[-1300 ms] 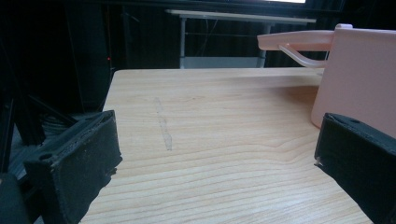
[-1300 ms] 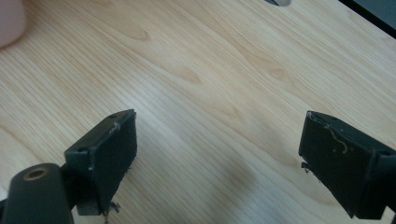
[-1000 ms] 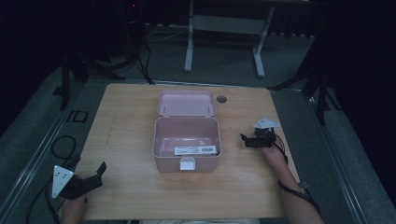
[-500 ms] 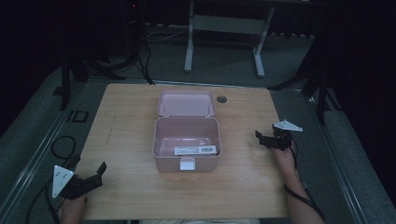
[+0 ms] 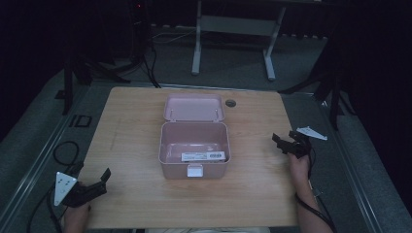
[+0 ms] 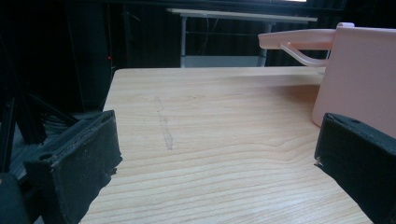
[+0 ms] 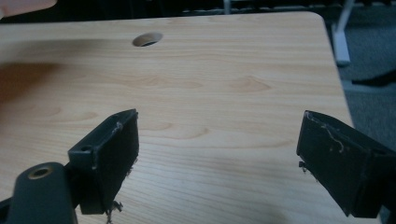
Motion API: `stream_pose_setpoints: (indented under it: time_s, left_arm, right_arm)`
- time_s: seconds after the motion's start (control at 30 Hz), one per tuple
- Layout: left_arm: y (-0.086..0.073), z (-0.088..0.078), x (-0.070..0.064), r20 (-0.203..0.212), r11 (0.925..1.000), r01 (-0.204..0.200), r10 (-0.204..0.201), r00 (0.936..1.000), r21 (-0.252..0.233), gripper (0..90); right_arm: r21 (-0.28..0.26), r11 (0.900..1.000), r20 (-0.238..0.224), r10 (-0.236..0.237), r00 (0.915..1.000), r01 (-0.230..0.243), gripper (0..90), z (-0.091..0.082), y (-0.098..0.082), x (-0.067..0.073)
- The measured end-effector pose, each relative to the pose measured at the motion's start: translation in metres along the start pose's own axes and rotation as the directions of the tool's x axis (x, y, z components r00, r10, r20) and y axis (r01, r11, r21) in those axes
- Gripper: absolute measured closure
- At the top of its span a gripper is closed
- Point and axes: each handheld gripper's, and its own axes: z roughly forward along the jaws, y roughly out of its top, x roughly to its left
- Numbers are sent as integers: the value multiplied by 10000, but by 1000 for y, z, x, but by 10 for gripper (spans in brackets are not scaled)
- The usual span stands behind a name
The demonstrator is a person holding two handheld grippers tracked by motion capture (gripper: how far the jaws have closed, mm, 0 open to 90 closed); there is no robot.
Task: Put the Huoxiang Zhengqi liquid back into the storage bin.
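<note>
A pink plastic box [image 5: 194, 150] stands in the middle of the wooden table [image 5: 126, 145] with its lid [image 5: 194, 108] folded back. A white barcoded label [image 5: 204, 156] lies inside it. My left gripper [image 5: 92, 182] is open near the front left corner, held by a hand. In the left gripper view the box's side wall [image 6: 359, 79] rises at the right beyond the jaws. My right gripper [image 5: 284, 141] is open at the table's right edge, apart from the box. Bare wood lies between its jaws in the right gripper view.
A round cable hole [image 5: 230, 103] sits in the table behind the box, also seen as the hole [image 7: 147, 39] ahead of the right gripper. Cables [image 5: 63, 150] lie on the floor at the left. A desk frame [image 5: 233, 29] stands beyond the table.
My right gripper has drawn away from the box to the right edge of the table. The left gripper and the box have stayed put.
</note>
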Motion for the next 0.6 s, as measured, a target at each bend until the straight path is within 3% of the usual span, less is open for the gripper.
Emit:
stream_pose_setpoints:
  time_s: [0.03,0.07,0.13,0.6]
  left_arm:
    - [0,0,0,-5,10000,-2,2,10000,4,2]
    - [0,0,0,-3,10000,2,-2,10000,-1,2]
    - [0,0,0,4,10000,2,-2,10000,0,2]
    - [0,0,0,34,10000,42,-42,10000,-50,2]
  right_arm:
    - [16,9988,-6,481,9988,-481,126,-1,-2,-6]
    - [16,9988,-6,481,9988,-481,126,-1,-2,-6]
    - [139,9954,12,947,9955,-947,126,-1,-6,-12]
    - [386,9955,-27,864,9963,-862,127,4,-6,-11]
